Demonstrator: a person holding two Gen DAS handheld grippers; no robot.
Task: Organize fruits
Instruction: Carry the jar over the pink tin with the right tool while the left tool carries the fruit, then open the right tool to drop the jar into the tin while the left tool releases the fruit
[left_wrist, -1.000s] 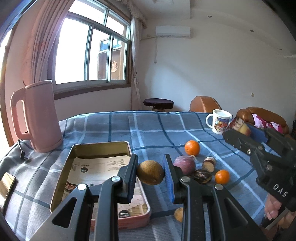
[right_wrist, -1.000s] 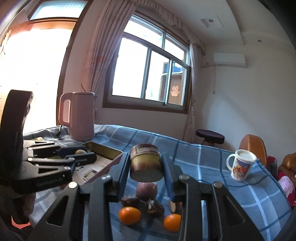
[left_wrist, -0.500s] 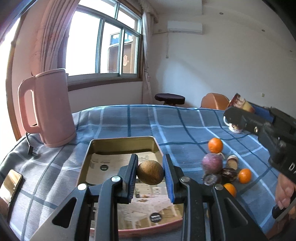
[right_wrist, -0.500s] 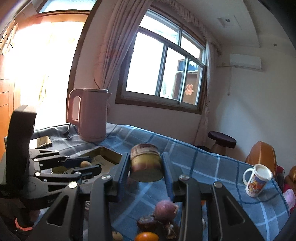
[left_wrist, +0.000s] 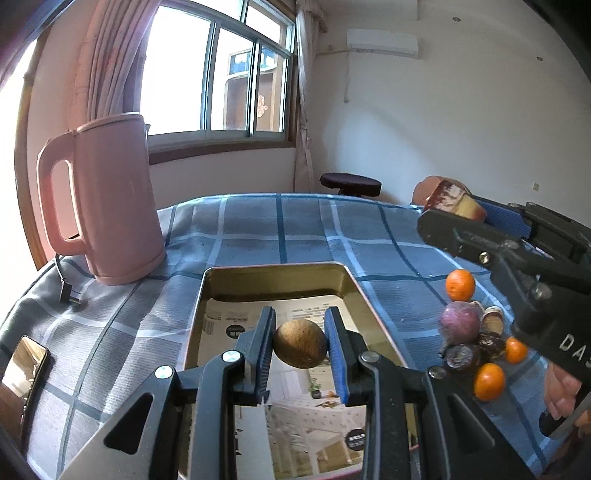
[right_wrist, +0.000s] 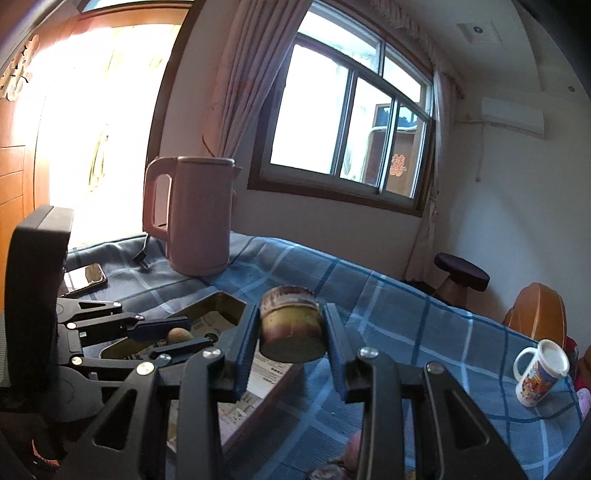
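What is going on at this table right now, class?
A person is sorting fruit with a gripper in each hand. The left gripper is shut on a round brown fruit above the paper-lined metal tray. The right gripper clamps a cut, purple-rimmed fruit piece near the tray's edge. Oranges and a purple fruit wait on the blue checked cloth.

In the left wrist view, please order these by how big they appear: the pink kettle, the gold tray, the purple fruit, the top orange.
As they appear, largest to smallest:
1. gold tray, though it lies nearest the camera
2. pink kettle
3. purple fruit
4. top orange
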